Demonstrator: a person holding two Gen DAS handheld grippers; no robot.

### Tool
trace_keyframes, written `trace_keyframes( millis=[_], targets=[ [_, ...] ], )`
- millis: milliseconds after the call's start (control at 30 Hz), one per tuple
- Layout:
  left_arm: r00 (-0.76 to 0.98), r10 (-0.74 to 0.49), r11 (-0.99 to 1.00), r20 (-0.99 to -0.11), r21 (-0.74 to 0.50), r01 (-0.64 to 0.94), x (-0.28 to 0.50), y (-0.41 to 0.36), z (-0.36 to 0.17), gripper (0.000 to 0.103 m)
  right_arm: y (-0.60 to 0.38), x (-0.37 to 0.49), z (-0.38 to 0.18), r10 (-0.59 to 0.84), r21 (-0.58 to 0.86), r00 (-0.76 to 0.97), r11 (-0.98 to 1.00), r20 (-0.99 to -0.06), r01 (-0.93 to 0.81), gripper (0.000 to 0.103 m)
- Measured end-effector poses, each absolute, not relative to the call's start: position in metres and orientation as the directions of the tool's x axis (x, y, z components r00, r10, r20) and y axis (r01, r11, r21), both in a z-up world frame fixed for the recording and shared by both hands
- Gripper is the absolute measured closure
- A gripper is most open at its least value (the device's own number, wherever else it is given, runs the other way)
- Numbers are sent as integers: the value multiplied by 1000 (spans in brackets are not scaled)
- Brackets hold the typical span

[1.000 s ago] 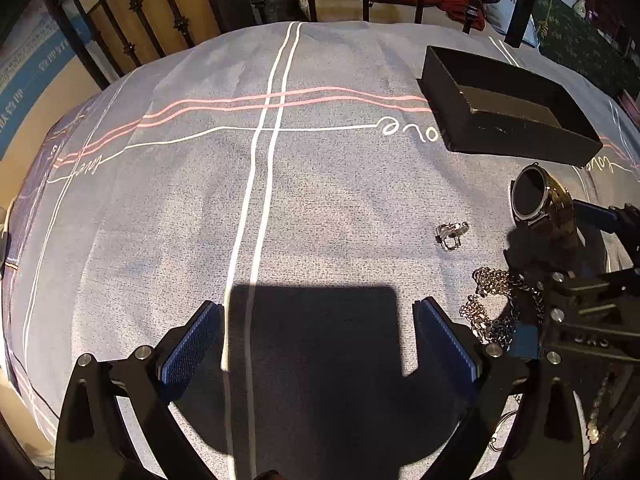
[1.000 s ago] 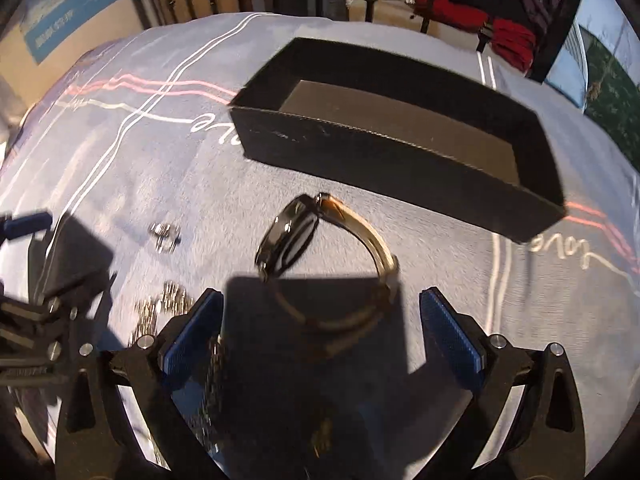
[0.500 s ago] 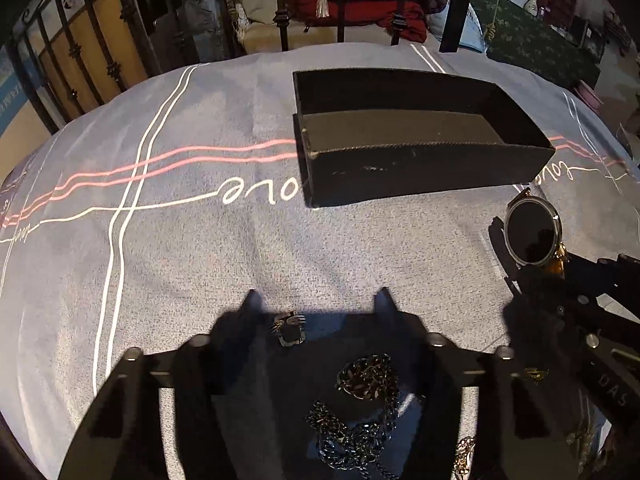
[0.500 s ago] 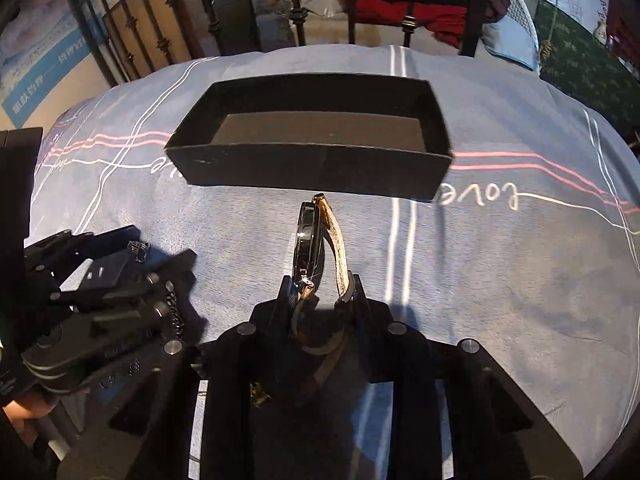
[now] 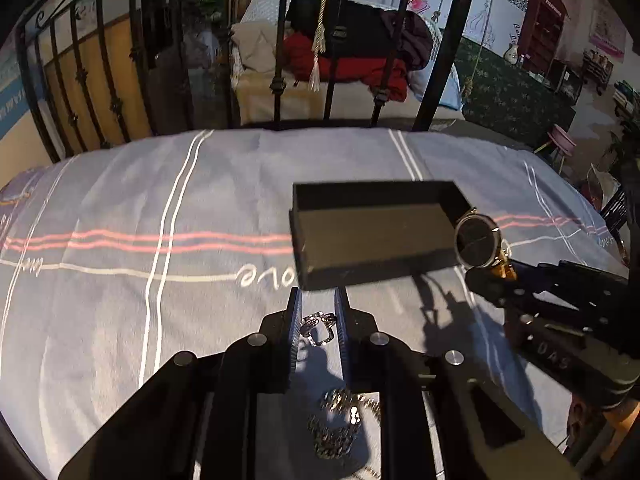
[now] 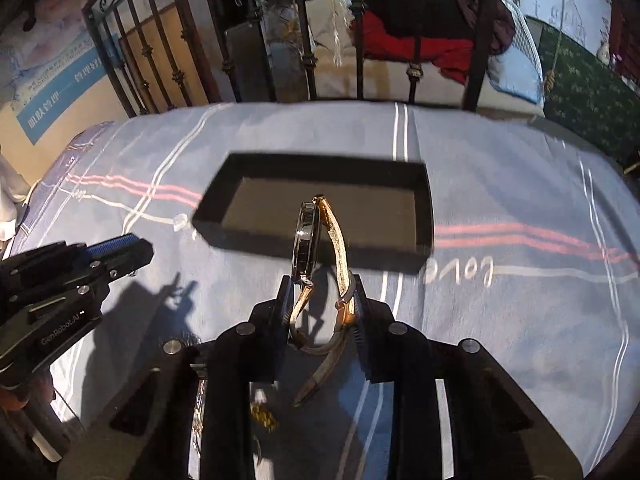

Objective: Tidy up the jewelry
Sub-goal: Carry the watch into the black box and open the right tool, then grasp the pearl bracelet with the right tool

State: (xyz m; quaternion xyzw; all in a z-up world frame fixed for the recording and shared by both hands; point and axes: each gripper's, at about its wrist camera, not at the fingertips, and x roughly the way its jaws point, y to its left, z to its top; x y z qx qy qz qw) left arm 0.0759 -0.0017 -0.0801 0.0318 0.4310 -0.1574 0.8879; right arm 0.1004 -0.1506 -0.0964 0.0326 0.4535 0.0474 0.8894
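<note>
A small silver ring (image 5: 318,326) sits between the pads of my left gripper (image 5: 319,308). Its jaws are closing on the ring, which hangs above the sheet. My right gripper (image 6: 320,292) is shut on the tan strap of a dark-faced watch (image 6: 307,236), held upright above the near wall of the open black box (image 6: 248,236). In the left wrist view the watch (image 5: 478,246) and the right gripper (image 5: 496,278) stand by the right end of the box (image 5: 380,240). The right wrist view shows the left gripper (image 6: 136,250) low at the left.
A dark chain necklace (image 5: 340,428) lies on the blue-grey striped sheet (image 5: 120,280) under my left gripper. A small gold piece (image 6: 262,414) lies under the right one. Black iron bars (image 5: 280,60) edge the far side, with red and dark clothes (image 5: 352,64) beyond.
Both grippers went from wide open to closed and rose. The left one closed around the ring, the right one on the watch strap, lifting the watch toward the box.
</note>
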Motion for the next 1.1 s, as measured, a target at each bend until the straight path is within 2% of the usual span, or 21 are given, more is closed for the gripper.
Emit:
trace_keyframes(
  millis=[267,333,400,433,467,567,700,733,867,1000,1100],
  targets=[
    [605,-205,955,-770,-22,297,143,-58,-70,87,-163,164,-99,74,62,552,997,-830,-40,73],
    [600,-187,957,-778,-5,291,150,-64,-74,87,-164,172,-105,67,57,540,998,-839,-36,69],
    [596,-173,959,-784,4,284,152,-67,-77,86,-166,177,-110,56,50,534,998,-843,-26,56],
    [597,-169,960,-784,6,281,151,-65,-78,78,-168,178,-111,51,48,538,999,-841,-21,54],
    [604,-162,962,-780,12,273,151,-65,-78,62,-168,177,-111,46,41,543,999,-839,-20,52],
    [626,-145,964,-766,34,265,146,-61,-73,46,-169,175,-107,35,31,566,999,-824,-17,48],
    [639,-137,964,-757,45,261,134,-55,-61,35,-173,165,-96,30,32,592,999,-806,-6,46],
    [642,-139,965,-754,42,258,130,-52,-57,27,-172,160,-92,31,32,598,999,-801,-8,46],
    [653,-138,965,-745,49,259,105,-44,-37,7,-169,131,-74,20,12,627,1000,-779,-17,30],
    [612,-205,959,-764,-31,282,70,-22,-32,6,-164,70,-67,11,-11,629,999,-777,-31,24],
    [526,-202,959,-826,-57,279,44,-2,-63,6,-155,8,-79,36,7,594,999,-803,-52,17]
  ],
)
